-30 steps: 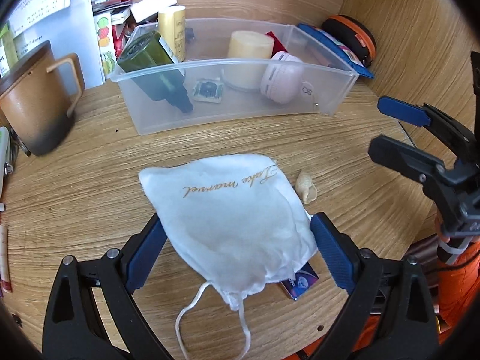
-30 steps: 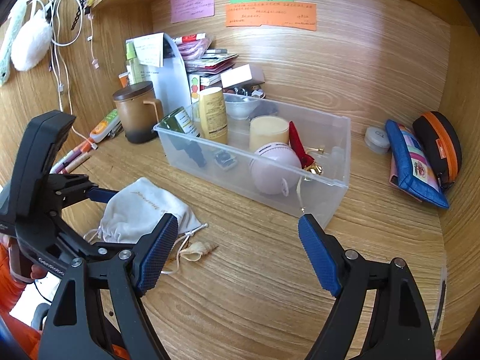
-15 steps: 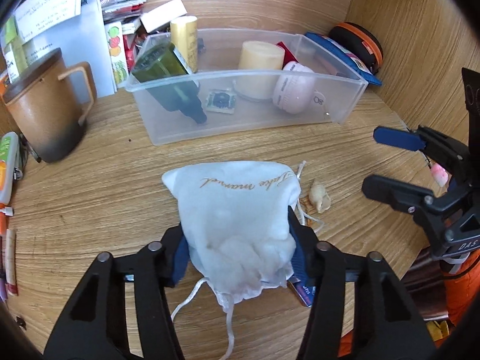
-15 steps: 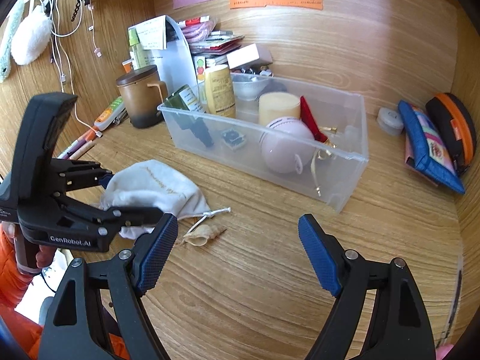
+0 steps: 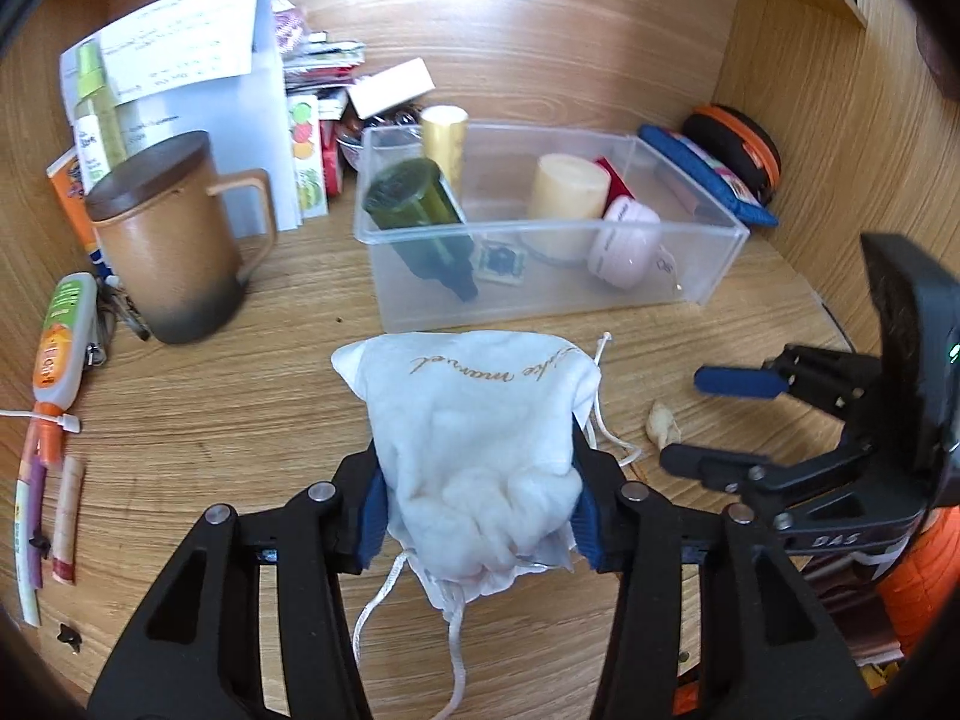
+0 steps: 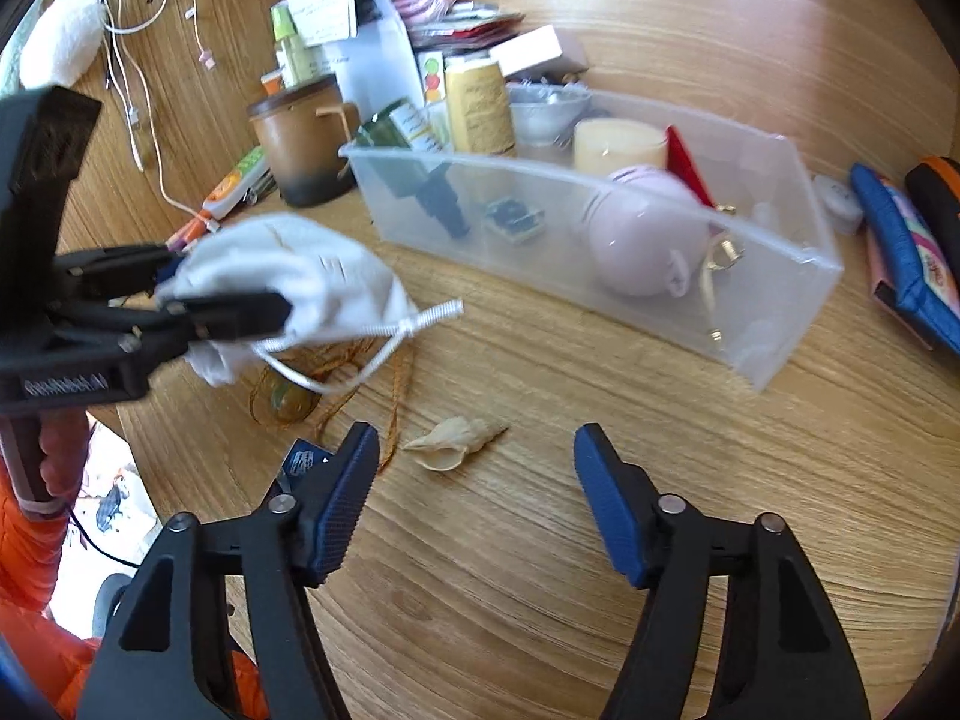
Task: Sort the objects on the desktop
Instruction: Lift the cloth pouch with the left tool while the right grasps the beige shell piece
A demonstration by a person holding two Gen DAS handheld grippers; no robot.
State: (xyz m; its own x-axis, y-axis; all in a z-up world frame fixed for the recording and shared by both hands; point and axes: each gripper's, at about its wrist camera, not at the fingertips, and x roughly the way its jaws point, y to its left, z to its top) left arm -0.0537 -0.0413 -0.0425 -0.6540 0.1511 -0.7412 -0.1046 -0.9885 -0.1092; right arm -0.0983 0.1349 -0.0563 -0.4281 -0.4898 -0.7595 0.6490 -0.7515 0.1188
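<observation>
**Desk nook: white pouch gripped, shell loose on the wood**

Wooden worktop (image 6: 540, 570), walled on three sides, grain running across.

Clear plastic bin (image 5: 708, 267), long and shallow, near the back. Inside: a dark green bottle (image 5: 420, 222) lying tilted, a cream candle (image 5: 567, 192), a pale pink round case (image 5: 624, 237), a small square packet on the floor of the bin.

Brown lidded mug (image 5: 168, 246), left of the bin, handle toward it.

White drawstring pouch (image 5: 480, 450), gold script on the cloth. The left gripper (image 5: 477, 516) has it pinched at the gathered neck, blue fingers (image 5: 369, 510) pressed into the fabric on both sides, having just closed in. From the right-hand camera the pouch hangs clear of the wood, cords trailing below.

Right gripper (image 6: 477, 480), fingers partly apart and just narrowed, nothing between them. It points down at the wood, just short of the shell.

Blue zip pouch (image 6: 906, 252) and a black-and-orange case, right of the bin.

Small cream seashell (image 6: 456, 441), lying on the wood between the pouch and the right gripper.
</observation>
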